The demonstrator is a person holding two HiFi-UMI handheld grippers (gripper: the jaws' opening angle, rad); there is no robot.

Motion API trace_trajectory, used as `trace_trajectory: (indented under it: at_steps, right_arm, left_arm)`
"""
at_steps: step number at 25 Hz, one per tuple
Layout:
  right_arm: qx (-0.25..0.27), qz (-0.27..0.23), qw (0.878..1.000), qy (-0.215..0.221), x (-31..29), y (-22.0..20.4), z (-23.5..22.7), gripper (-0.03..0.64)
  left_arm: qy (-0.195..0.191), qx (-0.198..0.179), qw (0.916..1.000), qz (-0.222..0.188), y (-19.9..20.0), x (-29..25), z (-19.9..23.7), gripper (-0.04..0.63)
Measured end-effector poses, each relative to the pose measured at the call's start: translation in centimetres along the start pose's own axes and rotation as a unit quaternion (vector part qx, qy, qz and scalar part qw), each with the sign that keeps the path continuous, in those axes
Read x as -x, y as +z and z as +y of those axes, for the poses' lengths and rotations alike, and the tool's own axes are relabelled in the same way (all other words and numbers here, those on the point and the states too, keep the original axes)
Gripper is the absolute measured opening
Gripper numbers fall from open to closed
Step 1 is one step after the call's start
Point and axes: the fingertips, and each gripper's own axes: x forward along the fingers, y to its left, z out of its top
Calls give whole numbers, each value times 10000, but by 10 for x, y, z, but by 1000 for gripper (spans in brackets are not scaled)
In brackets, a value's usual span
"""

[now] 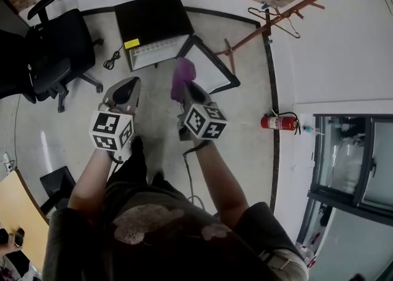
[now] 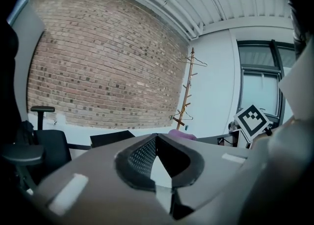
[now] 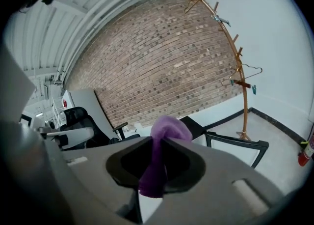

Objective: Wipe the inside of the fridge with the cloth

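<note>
Holding entry: right gripper point(image 1: 187, 84), jaws clamped on purple cloth point(image 1: 182, 75), cloth bunched above the tips. Left gripper point(image 1: 127, 86): jaws together, nothing between them. Both held over the floor, near black fridge point(image 1: 153, 19) with its door open. Chair point(image 1: 58, 46) to the left.

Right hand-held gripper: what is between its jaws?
Its shut jaws pinch a purple cloth; the bunched end pokes past the tips. The clamped stretch is covered.

The pale floor point(image 1: 245, 105) carries a black fridge point(image 1: 150, 19) and an office chair point(image 1: 61, 53). A red fire extinguisher point(image 1: 279, 122) sits by the wall point(image 1: 331, 59).
</note>
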Motion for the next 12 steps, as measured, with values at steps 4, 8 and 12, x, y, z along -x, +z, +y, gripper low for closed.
trace_trajectory:
  at_steps: [4,8,12]
  right_arm:
    - [71,-131,9998,164,44,-15,5,52]
    - [29,-194,9998,92,102,-39,-3,52]
    - [2,-272,9996,30,163,-57,-8,52]
  left_arm:
    - [69,-89,9999,10,-17,30,-32,20]
    - [59,-84,9999,16,-35,62,-71,20]
    - [-90,-211,9997,-51,-41,91,-120,20]
